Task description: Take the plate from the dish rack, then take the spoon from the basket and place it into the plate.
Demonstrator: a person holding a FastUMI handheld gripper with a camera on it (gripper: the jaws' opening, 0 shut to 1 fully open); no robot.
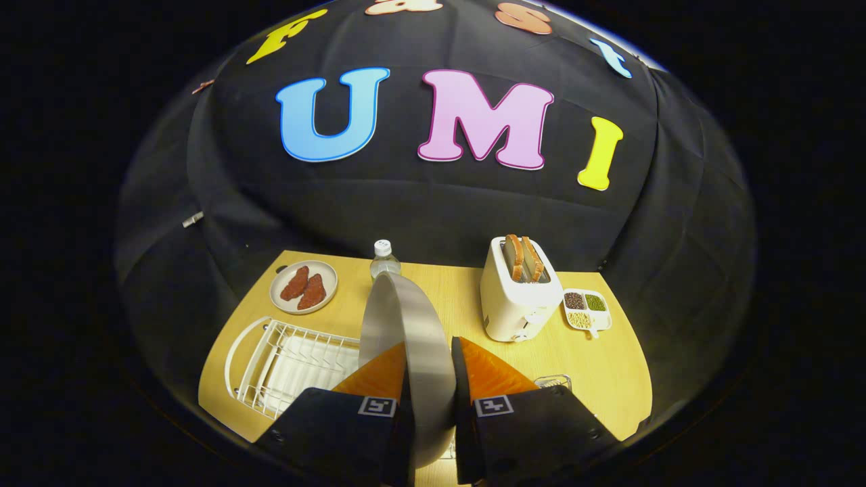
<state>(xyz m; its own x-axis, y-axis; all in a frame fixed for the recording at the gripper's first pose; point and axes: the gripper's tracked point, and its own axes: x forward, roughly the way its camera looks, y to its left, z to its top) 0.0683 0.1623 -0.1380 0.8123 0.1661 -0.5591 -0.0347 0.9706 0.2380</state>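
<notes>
A round metal plate [406, 331] stands on edge between my fingers, held up in the air above the wooden table [609, 365]. My gripper [430, 379] is shut on the plate, one finger pressing on each face. The white wire dish rack [284, 358] lies below and to the left of the fingers, with no dishes showing in its slots. Just right of the fingers, a corner of a wire basket [553, 382] peeks out; its contents are hidden behind the right finger.
A white toaster [517, 297] with two bread slices stands beyond the fingers on the right, next to a small divided dish of grains [586, 310]. A plate with meat pieces [304, 287] and a water bottle [383, 260] stand at the table's far edge.
</notes>
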